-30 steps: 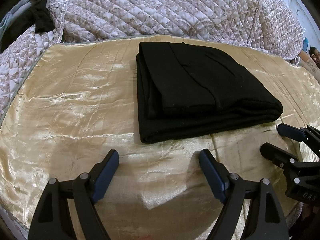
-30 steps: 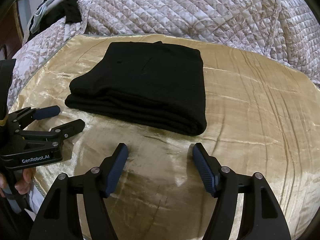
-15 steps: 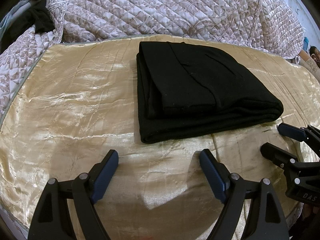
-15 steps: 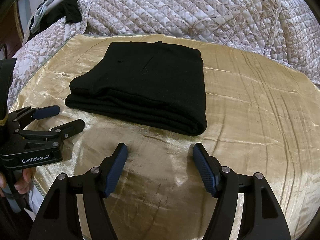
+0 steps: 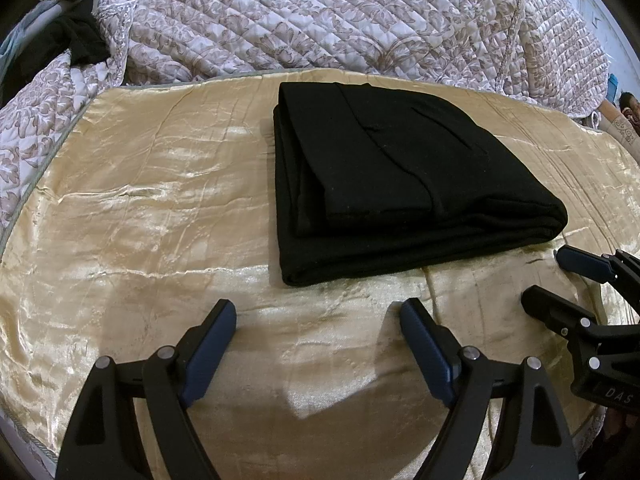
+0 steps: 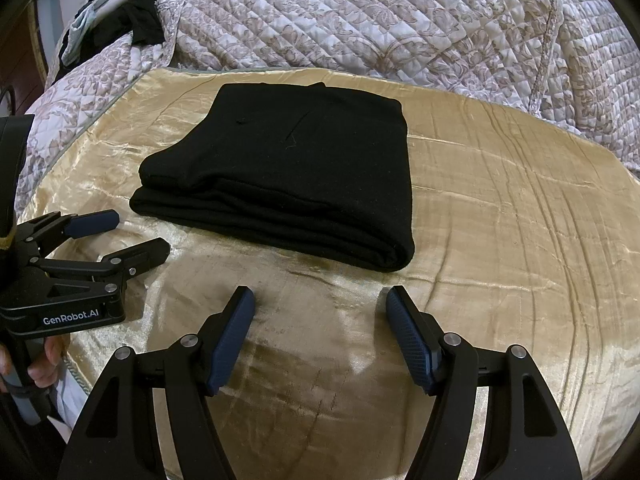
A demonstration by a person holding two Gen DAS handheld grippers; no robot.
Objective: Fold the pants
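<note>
Pants, black and folded into a compact stack of layers, lie toward the far middle of the gold satin bedspread, square to its edges and touching neither tool. By the look of the stack the folding is done or nearly so, which would explain why both tools sit back from it on the near side.

In the left wrist view, the left gripper hangs just short of the stack's near edge with its jaws spread wide and only bare satin between them. In the right wrist view, the right gripper is likewise wide apart and empty, just near of the right corner of the stack. Each tool shows in the other's view, side by side.

No containers are in view; a quilted coverlet is heaped along the far side.
</note>
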